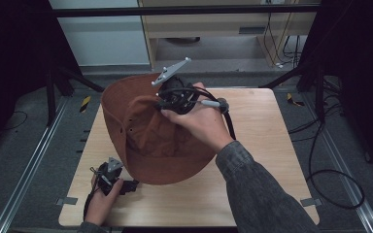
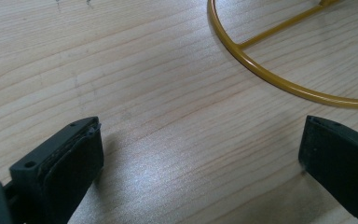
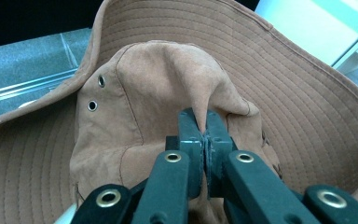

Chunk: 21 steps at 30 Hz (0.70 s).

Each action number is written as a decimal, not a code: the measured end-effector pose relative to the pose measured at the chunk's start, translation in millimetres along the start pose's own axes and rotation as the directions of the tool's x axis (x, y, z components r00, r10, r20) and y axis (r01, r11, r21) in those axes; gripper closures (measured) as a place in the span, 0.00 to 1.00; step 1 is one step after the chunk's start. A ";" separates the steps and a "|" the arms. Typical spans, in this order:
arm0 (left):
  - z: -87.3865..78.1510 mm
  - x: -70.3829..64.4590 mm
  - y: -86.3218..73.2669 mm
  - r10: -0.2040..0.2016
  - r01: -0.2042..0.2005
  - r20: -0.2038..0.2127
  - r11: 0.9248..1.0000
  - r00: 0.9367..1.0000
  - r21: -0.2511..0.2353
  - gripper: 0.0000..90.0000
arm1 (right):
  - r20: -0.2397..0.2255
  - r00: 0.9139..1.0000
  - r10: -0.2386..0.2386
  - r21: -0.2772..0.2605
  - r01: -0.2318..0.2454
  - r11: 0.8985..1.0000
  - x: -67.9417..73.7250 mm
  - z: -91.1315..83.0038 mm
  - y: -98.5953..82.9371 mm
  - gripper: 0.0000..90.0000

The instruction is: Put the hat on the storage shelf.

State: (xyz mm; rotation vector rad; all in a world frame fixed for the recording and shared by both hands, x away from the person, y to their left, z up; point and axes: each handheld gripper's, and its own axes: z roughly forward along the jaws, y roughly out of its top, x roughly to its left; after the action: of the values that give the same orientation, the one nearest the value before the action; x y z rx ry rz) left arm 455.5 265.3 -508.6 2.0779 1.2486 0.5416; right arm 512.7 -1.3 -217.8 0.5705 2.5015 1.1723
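A brown wide-brimmed hat (image 1: 145, 141) hangs tilted over the middle of the wooden table (image 1: 262, 145). My right gripper (image 1: 167, 104) is shut on a fold of the hat's crown (image 3: 168, 88), pinching the cloth between its jaws, with the brim (image 3: 303, 88) spread behind. My left gripper (image 1: 128, 185) rests low at the table's front left, beside the hat's near brim. Its jaws stand wide open over bare wood (image 2: 168, 140), nothing between them. A yellow wire ring with a spoke (image 2: 279, 84) lies on the table just ahead of the left gripper.
Black cables (image 1: 330, 160) trail over the floor to the right of the table. Metal rails (image 1: 29, 160) run along both sides. A wooden cabinet (image 1: 223, 29) stands beyond the far edge.
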 end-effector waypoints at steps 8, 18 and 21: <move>0.0 0.0 0.0 0.000 0.000 0.000 1.000 1.000 0.000 0.00 | -0.009 1.000 0.013 0.008 -0.013 1.000 -2.1 4.8 -5.0 0.98; 0.1 -0.1 0.0 -0.001 0.001 0.000 1.000 1.000 -0.001 0.00 | -0.017 1.000 0.018 0.013 -0.017 1.000 -1.1 9.5 -4.0 0.98; 0.1 -0.1 0.0 -0.001 0.001 0.000 1.000 1.000 -0.001 0.00 | -0.018 1.000 0.019 0.017 -0.019 1.000 -0.7 11.2 -3.7 0.97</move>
State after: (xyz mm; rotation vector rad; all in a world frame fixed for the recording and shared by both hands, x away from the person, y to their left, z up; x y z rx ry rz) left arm 455.5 265.2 -508.7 2.0767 1.2491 0.5416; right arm 517.4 3.5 -227.5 0.5924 2.5290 1.1691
